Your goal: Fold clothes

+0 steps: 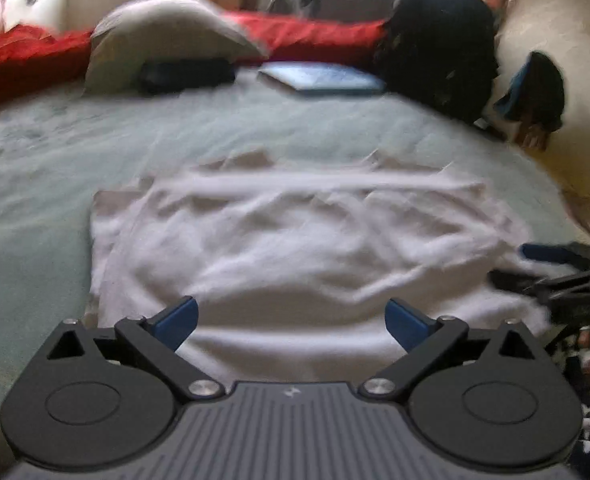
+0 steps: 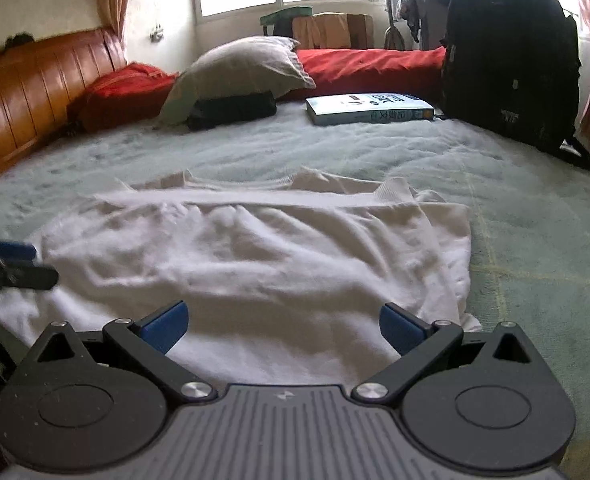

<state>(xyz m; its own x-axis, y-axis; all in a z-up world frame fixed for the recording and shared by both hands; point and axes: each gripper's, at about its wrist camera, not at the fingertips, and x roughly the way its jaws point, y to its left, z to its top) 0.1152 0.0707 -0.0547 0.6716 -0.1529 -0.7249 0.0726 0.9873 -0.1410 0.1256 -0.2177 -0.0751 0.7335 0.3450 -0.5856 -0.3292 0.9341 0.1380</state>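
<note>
A white garment [image 1: 295,240] lies spread and wrinkled on the pale green bedspread [image 1: 35,168], with a folded band across its far side. In the right wrist view the same white garment [image 2: 255,256] fills the middle of the bed. My left gripper [image 1: 291,320] hovers open over the garment's near edge, nothing between its blue fingers. My right gripper [image 2: 281,324] is also open above the near edge, empty. The right gripper's fingers [image 1: 551,254] show at the right of the left wrist view; the left gripper's fingers [image 2: 11,250] show at the left of the right wrist view.
At the far side of the bed lie a beige pillow [image 2: 243,68], a black pouch [image 2: 231,110], a book [image 2: 369,108], a red blanket [image 2: 367,66] and a black backpack [image 2: 511,60]. A wooden headboard [image 2: 27,92] stands on the left.
</note>
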